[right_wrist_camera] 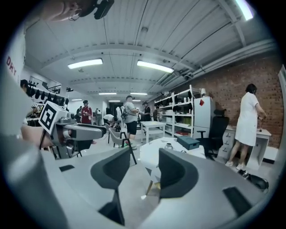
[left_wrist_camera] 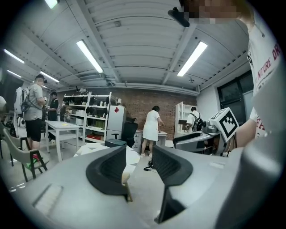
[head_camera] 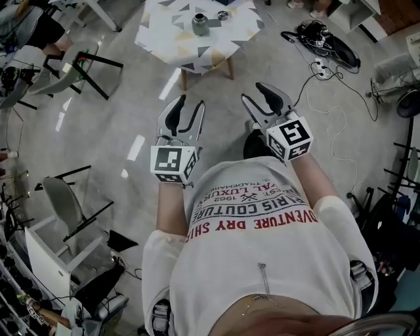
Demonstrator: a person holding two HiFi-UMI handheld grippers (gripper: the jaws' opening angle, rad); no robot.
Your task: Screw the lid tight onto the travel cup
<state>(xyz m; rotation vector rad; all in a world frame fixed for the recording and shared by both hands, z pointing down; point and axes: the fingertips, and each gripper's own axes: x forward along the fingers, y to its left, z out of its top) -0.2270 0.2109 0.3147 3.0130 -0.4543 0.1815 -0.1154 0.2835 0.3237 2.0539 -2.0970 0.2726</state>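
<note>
A dark green travel cup (head_camera: 200,24) stands on a small white patterned table (head_camera: 164,36) at the top of the head view. A small round lid (head_camera: 223,14) lies on the table just right of it. Both grippers are held out in front of the person, well short of the table. My left gripper (head_camera: 190,102) is open with nothing between its jaws, and in its own view (left_wrist_camera: 138,154) only floor shows in the gap. My right gripper (head_camera: 254,92) is open and empty too (right_wrist_camera: 143,163); the cup (right_wrist_camera: 168,146) shows far beyond its jaws.
Chairs (head_camera: 72,65) stand left of the table, and a chair (head_camera: 65,203) and a white cabinet (head_camera: 46,256) sit at the lower left. Cables and a power strip (head_camera: 319,65) trail over the floor at the right. Several people (left_wrist_camera: 152,125) stand near shelves (right_wrist_camera: 183,112) in the background.
</note>
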